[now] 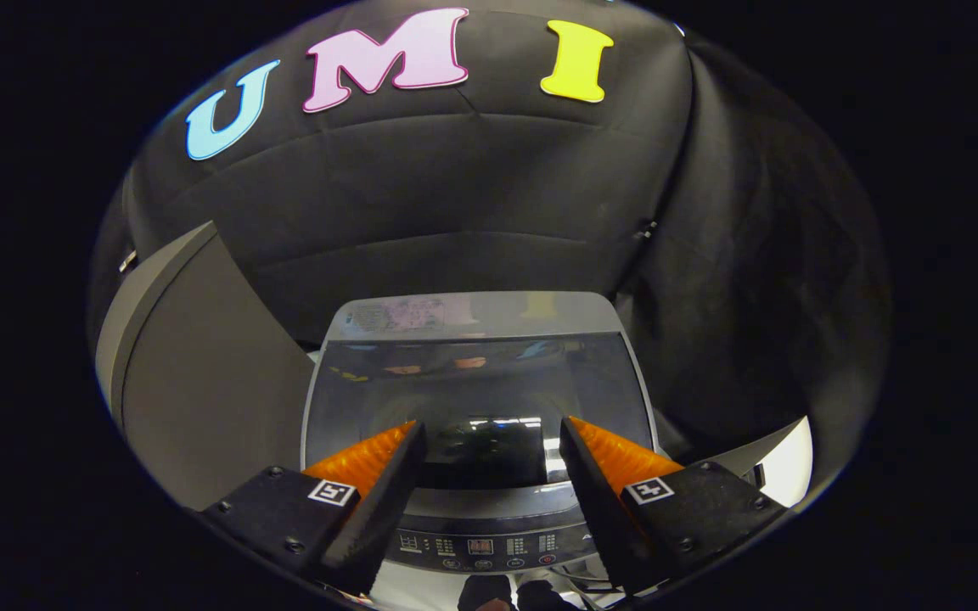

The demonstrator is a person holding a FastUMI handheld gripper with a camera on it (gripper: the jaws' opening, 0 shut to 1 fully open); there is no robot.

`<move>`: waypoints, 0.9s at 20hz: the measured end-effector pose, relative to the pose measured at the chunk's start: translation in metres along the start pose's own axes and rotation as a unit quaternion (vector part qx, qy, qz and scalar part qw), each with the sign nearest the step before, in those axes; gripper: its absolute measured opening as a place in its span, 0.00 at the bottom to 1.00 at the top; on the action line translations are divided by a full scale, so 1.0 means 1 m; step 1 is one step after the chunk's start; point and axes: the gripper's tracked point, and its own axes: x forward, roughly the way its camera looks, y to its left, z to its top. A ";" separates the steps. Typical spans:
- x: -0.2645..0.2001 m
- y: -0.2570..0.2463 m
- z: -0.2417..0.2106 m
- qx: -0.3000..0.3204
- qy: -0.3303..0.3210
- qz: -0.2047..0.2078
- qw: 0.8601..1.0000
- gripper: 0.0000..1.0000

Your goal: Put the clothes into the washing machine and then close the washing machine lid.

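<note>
The gripper hangs over the washer's control panel, its 2 fingers spread wide, holding nothing. Beyond them the lid lies flat, apparently closed. I see no clothes; likely the job's finished.

The washer lid looked like glossy dark glass in a smooth silvery plastic frame. Ribbed pads lined the parted jaws. A matt grey panel stood left.
</note>
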 end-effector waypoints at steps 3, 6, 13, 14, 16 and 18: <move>-0.028 0.005 0.033 0.003 -0.055 0.008 0.998 0.99; -0.073 0.012 0.081 0.012 -0.136 0.015 0.991 0.99; -0.172 0.032 0.160 0.036 -0.297 0.041 0.953 0.99; -0.188 0.034 0.166 0.035 -0.314 0.041 0.948 0.99; -0.208 0.033 0.172 0.032 -0.337 0.035 0.940 0.98; -0.238 0.042 0.183 0.029 -0.364 0.035 0.930 0.98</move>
